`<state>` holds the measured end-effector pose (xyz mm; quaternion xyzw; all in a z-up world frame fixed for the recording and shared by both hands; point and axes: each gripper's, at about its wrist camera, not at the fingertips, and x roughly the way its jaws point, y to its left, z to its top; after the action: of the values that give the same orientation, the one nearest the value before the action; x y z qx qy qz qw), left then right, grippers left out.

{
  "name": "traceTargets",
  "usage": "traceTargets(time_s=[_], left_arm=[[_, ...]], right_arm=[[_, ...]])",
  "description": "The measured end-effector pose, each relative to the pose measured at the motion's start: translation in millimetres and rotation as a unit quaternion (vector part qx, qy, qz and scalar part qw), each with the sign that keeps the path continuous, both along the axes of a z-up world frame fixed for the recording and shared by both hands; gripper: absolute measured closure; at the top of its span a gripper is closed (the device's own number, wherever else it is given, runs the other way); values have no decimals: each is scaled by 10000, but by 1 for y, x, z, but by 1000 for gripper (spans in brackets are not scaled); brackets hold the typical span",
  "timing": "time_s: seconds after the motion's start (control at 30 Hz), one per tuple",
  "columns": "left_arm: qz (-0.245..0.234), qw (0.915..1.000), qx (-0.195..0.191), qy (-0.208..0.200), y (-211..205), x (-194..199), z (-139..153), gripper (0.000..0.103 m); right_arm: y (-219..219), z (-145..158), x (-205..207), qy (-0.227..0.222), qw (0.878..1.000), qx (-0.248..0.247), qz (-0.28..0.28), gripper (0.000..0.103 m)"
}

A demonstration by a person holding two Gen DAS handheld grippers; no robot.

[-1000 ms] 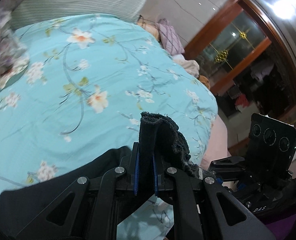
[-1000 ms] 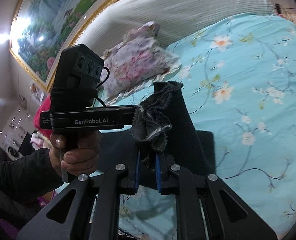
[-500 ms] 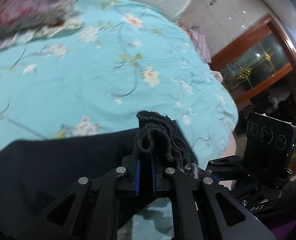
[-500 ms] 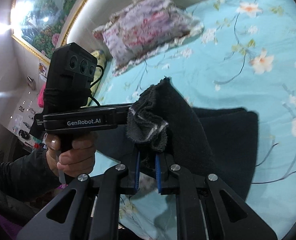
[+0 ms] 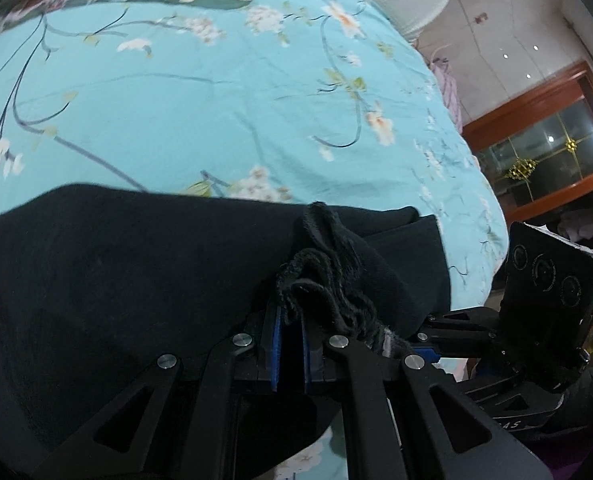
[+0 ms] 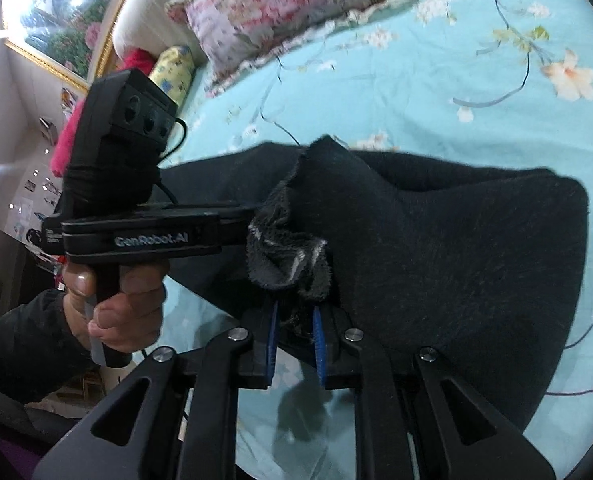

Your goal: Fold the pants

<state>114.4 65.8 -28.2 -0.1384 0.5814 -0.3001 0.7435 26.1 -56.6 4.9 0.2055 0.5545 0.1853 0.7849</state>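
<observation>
Left wrist: pants [image 5: 116,280] edge on bedsheet [image 5: 216,100]

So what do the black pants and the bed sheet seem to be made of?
The pants look like thick fleece-lined knit: matte outside, fuzzy grey pile where the edge turns over. The bed sheet looks like smooth thin woven cotton or similar, printed with flowers, with fine creases.

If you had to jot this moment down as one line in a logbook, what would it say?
task: fold pants | left hand-held gripper: shut on black pants | right hand-held gripper: shut on pants | surface: floral bedsheet
</observation>
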Motion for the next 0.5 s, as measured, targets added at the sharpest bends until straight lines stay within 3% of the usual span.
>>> traceTargets(time_s=[0.13,0.3,0.5], left_arm=[[85,10000,-4,8,8,-3,0,98],[405,9991,-82,54,28,-8,4,97],[913,9958,-5,40,52,-23,14,97]], right_arm=[[3,-8,3,153,9998,24,90,82],[7,-3,3,161,9995,154,217,64],[21,11,9,50,9989,255,397,63]])
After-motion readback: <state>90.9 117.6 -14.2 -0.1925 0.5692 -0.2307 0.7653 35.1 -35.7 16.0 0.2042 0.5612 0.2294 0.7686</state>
